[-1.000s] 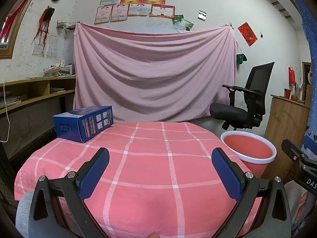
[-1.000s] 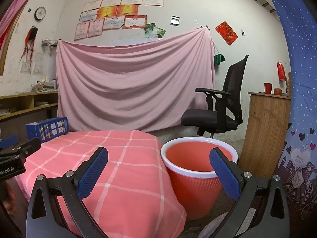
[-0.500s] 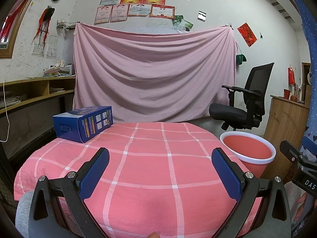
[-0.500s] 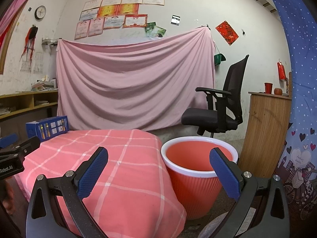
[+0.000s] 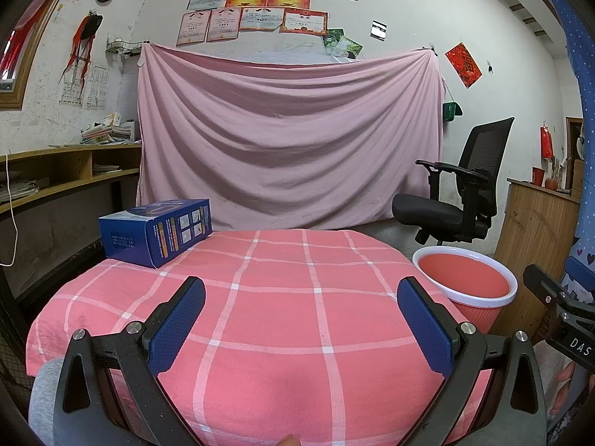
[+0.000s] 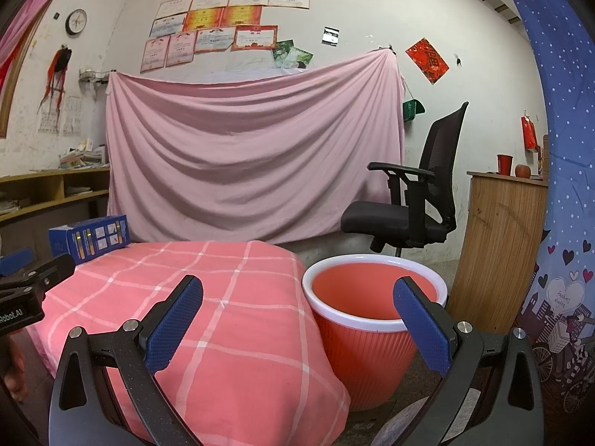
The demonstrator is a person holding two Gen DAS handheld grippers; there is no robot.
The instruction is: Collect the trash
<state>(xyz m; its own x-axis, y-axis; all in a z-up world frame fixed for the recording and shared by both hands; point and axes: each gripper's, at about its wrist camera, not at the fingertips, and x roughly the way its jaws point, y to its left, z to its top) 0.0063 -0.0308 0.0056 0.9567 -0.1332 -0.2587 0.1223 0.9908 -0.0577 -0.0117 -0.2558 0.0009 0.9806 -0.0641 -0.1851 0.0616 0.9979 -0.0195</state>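
Note:
A blue cardboard box [image 5: 156, 233] lies at the far left corner of the table covered in a pink checked cloth [image 5: 275, 297]. The same box [image 6: 91, 238] shows small at the left of the right wrist view. A red bin with a white rim [image 6: 372, 319] stands on the floor just right of the table; the bin [image 5: 466, 290] also shows in the left wrist view. My left gripper [image 5: 301, 293] is open over the table's near part, nothing between its blue pads. My right gripper [image 6: 297, 293] is open too, straddling the table edge and the bin.
A black office chair [image 6: 409, 204] stands behind the bin. A wooden cabinet [image 6: 498, 245] is at the right, shelves [image 5: 55, 171] at the left, and a pink sheet [image 5: 290, 141] hangs on the back wall. The left gripper's body [image 6: 26, 290] shows at the right view's left edge.
Both views shift only slightly; the right gripper's body sits a little lower and further left in the left wrist view. Both grippers stay open and the box has not moved.

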